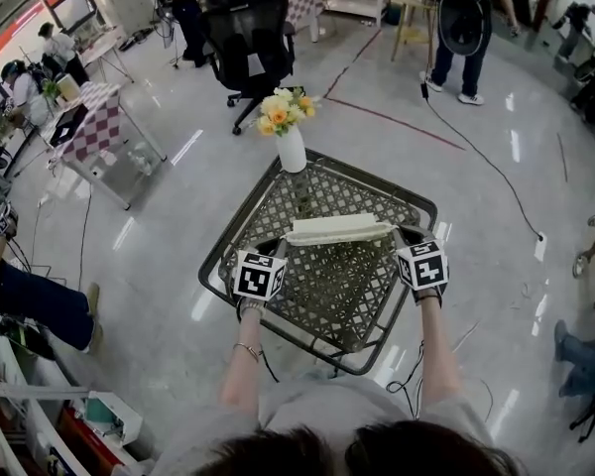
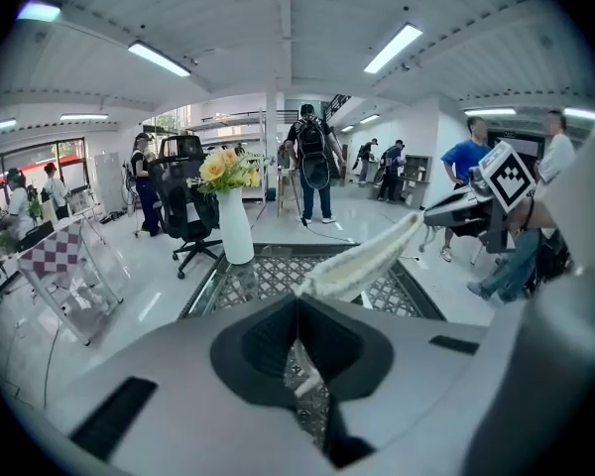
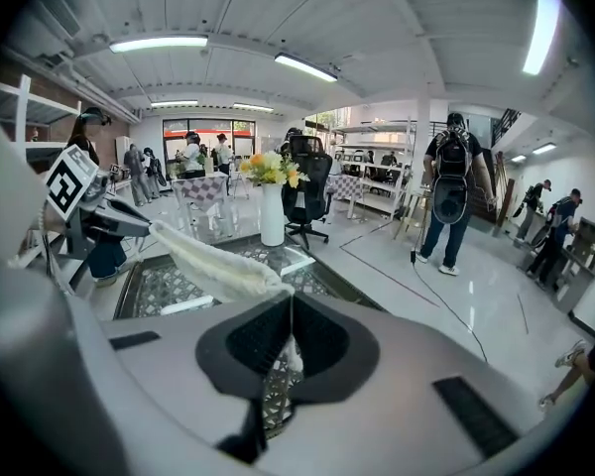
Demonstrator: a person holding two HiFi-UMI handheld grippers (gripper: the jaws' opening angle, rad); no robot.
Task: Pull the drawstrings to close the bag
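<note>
A white drawstring bag (image 1: pixel 339 229) hangs stretched flat and gathered between my two grippers, above the metal lattice table (image 1: pixel 347 305). My left gripper (image 1: pixel 281 239) is shut on the drawstring at the bag's left end. My right gripper (image 1: pixel 401 232) is shut on the drawstring at its right end. In the left gripper view the bag (image 2: pixel 362 261) runs from my closed jaws (image 2: pixel 296 300) up to the right gripper (image 2: pixel 466 206), and a string tail (image 2: pixel 306 384) dangles below. In the right gripper view the bag (image 3: pixel 213 266) leads from my jaws (image 3: pixel 292 300) to the left gripper (image 3: pixel 109 221).
A white vase (image 1: pixel 292 150) with yellow flowers (image 1: pixel 283 110) stands at the table's far corner. A black office chair (image 1: pixel 248 48) is behind it, and a checkered table (image 1: pixel 89 117) is at the left. Several people stand around the room, and a cable (image 1: pixel 476 157) runs across the floor.
</note>
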